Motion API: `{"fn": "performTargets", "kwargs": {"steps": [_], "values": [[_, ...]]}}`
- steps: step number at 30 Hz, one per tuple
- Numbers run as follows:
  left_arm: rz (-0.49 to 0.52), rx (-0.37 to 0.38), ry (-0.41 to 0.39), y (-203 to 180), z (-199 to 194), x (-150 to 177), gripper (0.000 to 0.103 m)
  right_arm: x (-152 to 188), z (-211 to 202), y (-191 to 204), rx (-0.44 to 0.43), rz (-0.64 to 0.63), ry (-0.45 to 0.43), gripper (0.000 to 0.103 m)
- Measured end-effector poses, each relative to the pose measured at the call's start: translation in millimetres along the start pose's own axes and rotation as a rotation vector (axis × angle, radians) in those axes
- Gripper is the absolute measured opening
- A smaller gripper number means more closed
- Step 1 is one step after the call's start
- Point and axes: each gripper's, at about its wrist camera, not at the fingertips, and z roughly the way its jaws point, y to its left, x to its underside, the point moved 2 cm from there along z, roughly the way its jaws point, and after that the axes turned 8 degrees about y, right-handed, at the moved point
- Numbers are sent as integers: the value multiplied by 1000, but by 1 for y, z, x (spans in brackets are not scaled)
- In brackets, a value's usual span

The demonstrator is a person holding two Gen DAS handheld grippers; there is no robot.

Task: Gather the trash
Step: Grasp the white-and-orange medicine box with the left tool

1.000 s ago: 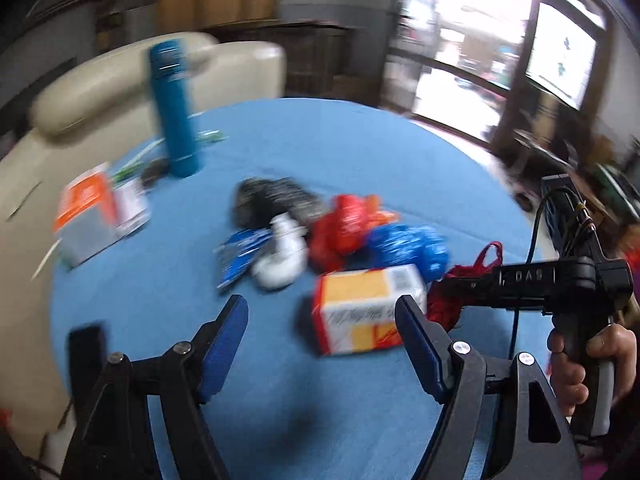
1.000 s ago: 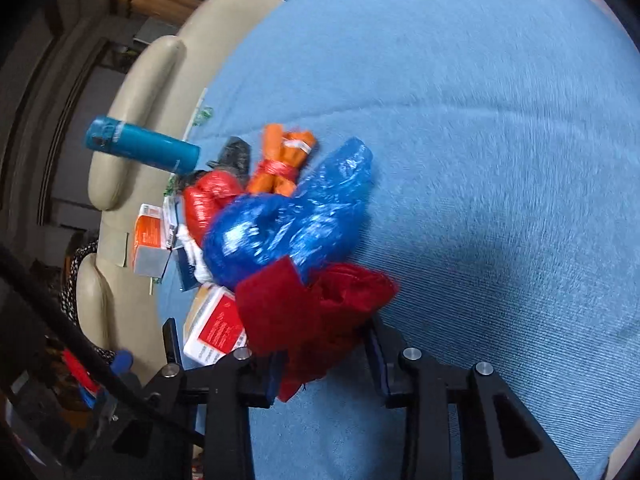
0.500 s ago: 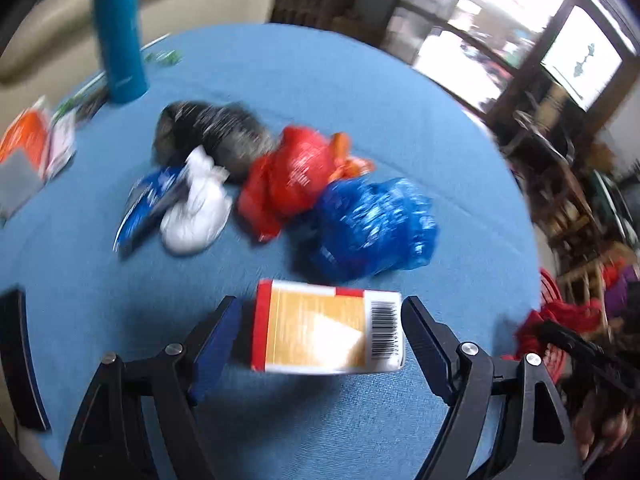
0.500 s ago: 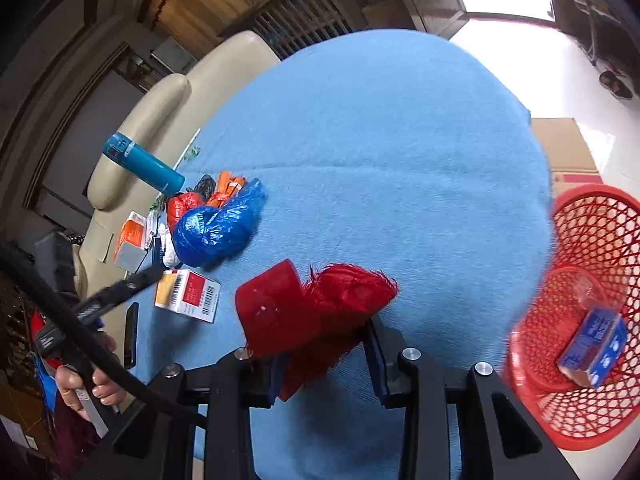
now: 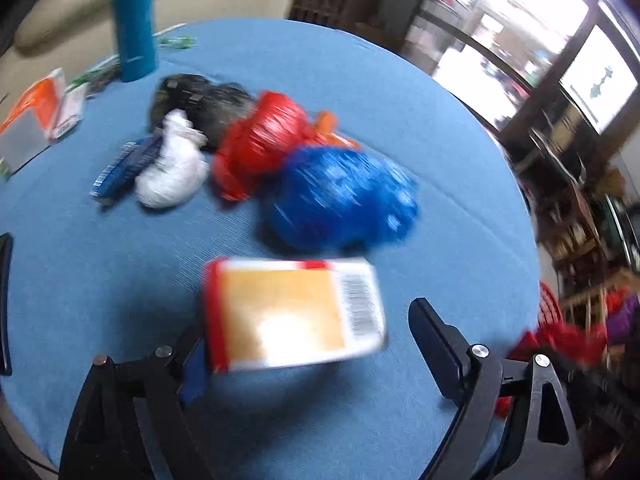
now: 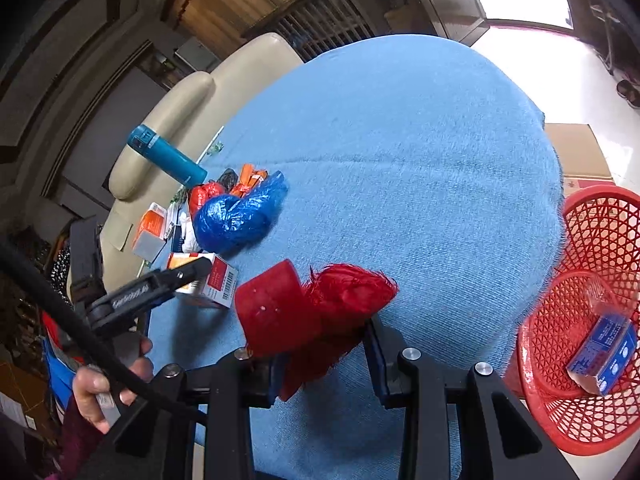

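In the left wrist view the left gripper [image 5: 308, 356] hangs over a round table [image 5: 420, 120] under a blue cloth, its jaws opening with a carton [image 5: 294, 314] between them; the left pad looks close against the carton's red end, though blur hides any contact, while the right pad stands clear of the barcode end. The carton lies flat, its long axis across the picture from finger to finger, red end to the left and barcode to the right. Beyond it sit a blue bag [image 5: 340, 198], a red bag [image 5: 260, 144], a white wad [image 5: 172, 172], a dark bundle [image 5: 200, 100] and an upright teal flask [image 5: 134, 20] near the far rim. In the right wrist view the right gripper [image 6: 320, 348] is clenched on a red rag [image 6: 316, 312], which bulges up out of the jaws above the table's near edge. A red basket [image 6: 592, 252] stands on the floor to the right, below the table rim, with a blue box [image 6: 604, 348] inside it. To the left the left gripper [image 6: 176, 280] reaches over the carton [image 6: 218, 280], which here points its barcode end toward the camera, and a hand [image 6: 108, 380] grips its handle.
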Motion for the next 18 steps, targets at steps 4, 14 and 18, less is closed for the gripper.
{"fn": "performTargets", "kwargs": {"steps": [4, 14, 18], "values": [[8, -5, 18, 1, 5, 18, 88, 1, 0, -3, -2, 4, 0, 36], [160, -9, -167, 4, -55, 37, 89, 1, 4, -2, -4, 2, 6, 36], [288, -39, -109, -1, -34, 12, 89, 2, 5, 3, -2, -8, 8, 36]]}}
